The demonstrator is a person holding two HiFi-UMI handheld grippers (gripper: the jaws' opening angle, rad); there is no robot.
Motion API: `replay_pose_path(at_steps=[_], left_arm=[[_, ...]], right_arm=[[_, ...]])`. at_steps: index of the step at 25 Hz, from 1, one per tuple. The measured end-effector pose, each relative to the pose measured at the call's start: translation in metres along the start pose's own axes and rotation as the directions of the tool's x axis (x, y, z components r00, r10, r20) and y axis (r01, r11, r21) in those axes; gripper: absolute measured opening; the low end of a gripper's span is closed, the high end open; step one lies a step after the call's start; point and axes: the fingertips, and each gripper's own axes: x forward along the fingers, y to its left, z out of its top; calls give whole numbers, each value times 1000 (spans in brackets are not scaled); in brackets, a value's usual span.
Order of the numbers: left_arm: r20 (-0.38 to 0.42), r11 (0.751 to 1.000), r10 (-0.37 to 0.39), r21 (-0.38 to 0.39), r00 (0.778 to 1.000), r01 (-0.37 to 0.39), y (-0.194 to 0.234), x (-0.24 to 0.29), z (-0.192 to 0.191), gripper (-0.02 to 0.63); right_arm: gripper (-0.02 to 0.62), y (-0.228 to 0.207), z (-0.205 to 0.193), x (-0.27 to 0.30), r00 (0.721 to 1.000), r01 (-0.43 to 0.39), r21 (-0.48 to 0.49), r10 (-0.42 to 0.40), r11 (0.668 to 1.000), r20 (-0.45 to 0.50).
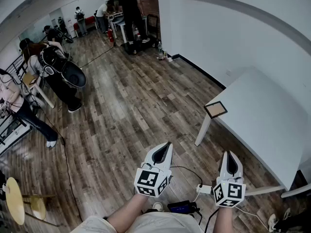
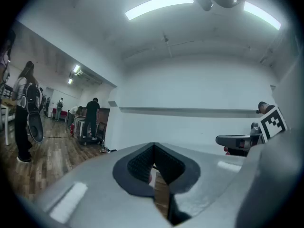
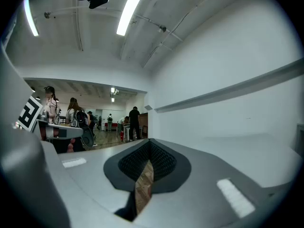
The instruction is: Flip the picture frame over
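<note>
here, left tool (image 1: 168,145) and right tool (image 1: 228,154) show square markers (image 1: 151,181).

White table (image 1: 262,110) stands on wood-plank floor (image 1: 131,106). One picture frame (image 1: 215,109) lies flat at the table's corner, tan panel upward.

White table (image 1: 272,125) cut off at right edge; picture frame (image 1: 215,109) detail too small

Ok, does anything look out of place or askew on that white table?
Only the picture frame: it lies flat right at the corner of the white table, close to the edges. Nothing looks spilled or damaged.
</note>
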Motion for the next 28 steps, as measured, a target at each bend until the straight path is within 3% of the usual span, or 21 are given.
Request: replay_pose_path(at_steps=[14, 28], left_arm=[[-3, 1000, 7, -1, 1000, -7, -3, 6, -2, 2], [-15, 1000, 10, 1, 1000, -10, -49, 24, -10, 2]], right_arm=[[23, -3, -6, 4, 1000, -15, -3, 15, 1000, -14], [25, -39, -19, -8, 997, -54, -23, 53, 998, -61]])
